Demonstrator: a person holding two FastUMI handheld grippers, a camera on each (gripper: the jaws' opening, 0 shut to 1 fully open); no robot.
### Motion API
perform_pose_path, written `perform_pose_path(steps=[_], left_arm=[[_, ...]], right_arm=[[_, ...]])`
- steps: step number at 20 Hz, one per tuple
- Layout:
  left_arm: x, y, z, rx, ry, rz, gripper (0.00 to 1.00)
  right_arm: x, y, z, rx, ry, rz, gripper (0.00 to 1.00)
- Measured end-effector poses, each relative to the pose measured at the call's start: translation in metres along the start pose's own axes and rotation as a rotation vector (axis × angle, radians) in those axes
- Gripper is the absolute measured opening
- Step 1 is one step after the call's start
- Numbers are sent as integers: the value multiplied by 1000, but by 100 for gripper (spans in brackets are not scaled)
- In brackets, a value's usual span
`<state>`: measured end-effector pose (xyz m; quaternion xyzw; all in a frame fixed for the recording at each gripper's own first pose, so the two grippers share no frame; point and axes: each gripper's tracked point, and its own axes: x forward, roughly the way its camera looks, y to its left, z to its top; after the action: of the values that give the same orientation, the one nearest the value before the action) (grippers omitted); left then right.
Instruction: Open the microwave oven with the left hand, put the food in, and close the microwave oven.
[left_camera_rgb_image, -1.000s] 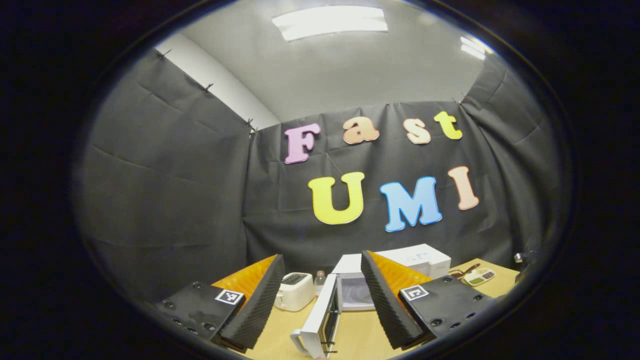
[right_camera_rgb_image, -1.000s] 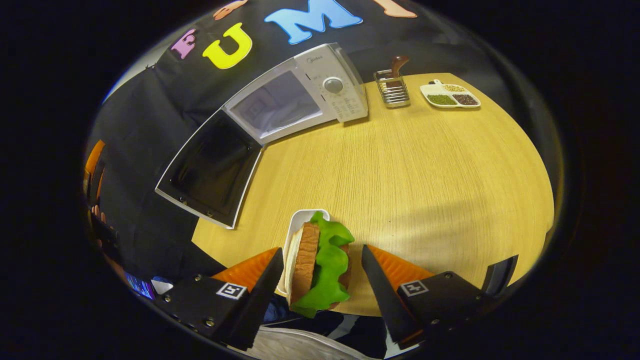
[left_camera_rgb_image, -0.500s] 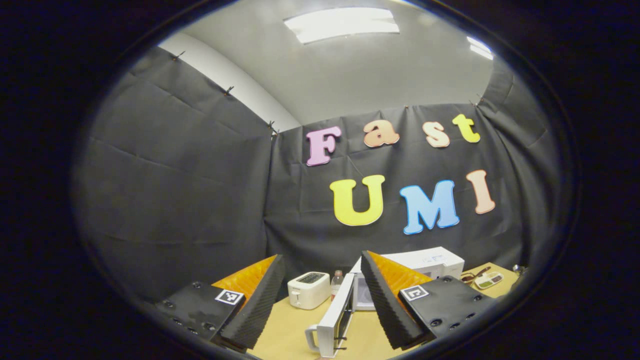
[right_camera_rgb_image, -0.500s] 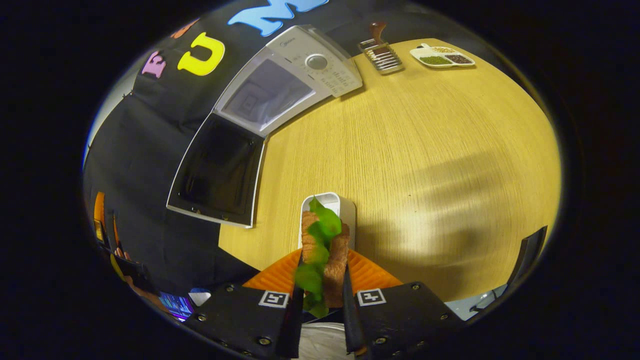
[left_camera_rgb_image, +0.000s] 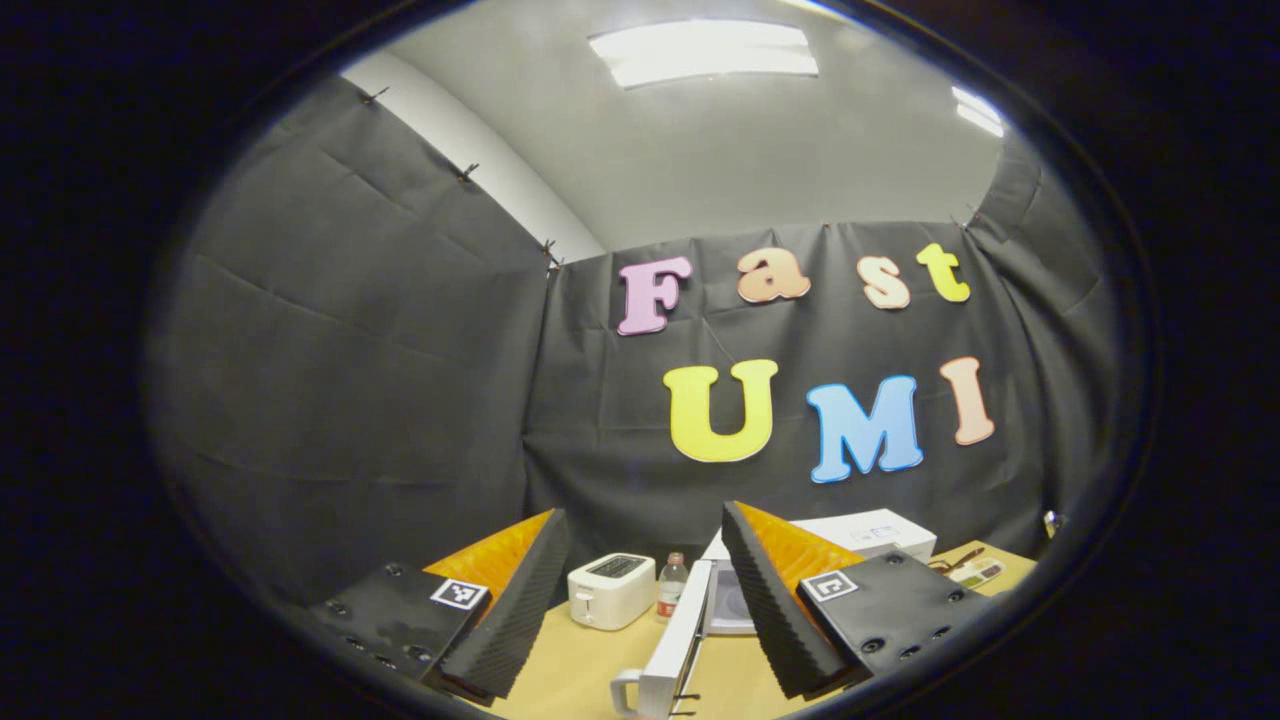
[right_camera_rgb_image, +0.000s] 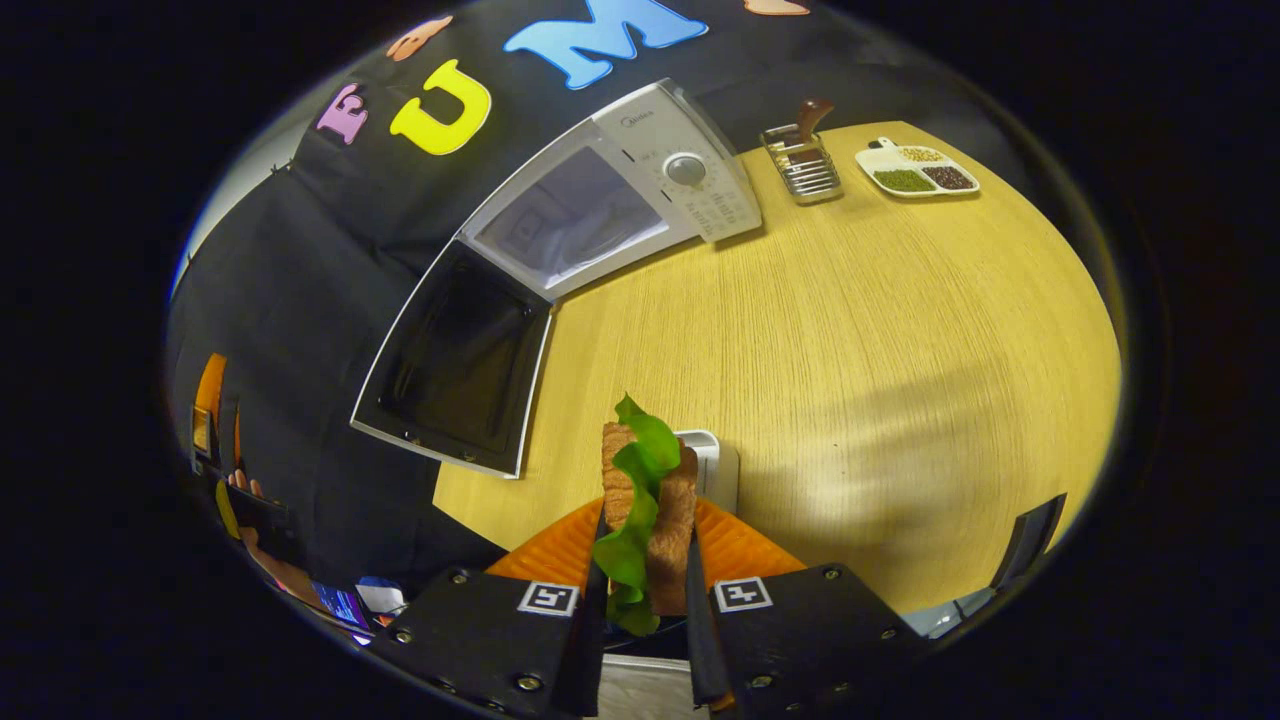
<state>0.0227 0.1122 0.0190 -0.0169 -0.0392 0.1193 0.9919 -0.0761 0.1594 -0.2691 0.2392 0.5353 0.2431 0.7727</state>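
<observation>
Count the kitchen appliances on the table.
2: the microwave at the back, door open, and a toaster to its left beside a bottle. Others may be hidden.

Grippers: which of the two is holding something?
The right gripper: its jaws are shut on the sandwich. The left gripper has its jaws apart with nothing between them.
</observation>
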Motion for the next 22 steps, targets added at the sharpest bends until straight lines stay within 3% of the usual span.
perform_pose_path(steps=[10,13,14,16,22], left_arm=[[41,54,-25,-17,25,-21,100],[53,69,-31,-3,30,-25,100],[56,75,-33,-1,33,-26,96],[62,87,-40,6,44,-20,100],[78,121,-55,33,72,3,100]], right_arm=[[42,71,61,-21,-150,42,35],[59,84,77,-22,-190,39,35],[66,89,84,-13,-206,41,35],[79,98,95,-11,-244,31,35],[120,121,124,-42,-331,8,35]])
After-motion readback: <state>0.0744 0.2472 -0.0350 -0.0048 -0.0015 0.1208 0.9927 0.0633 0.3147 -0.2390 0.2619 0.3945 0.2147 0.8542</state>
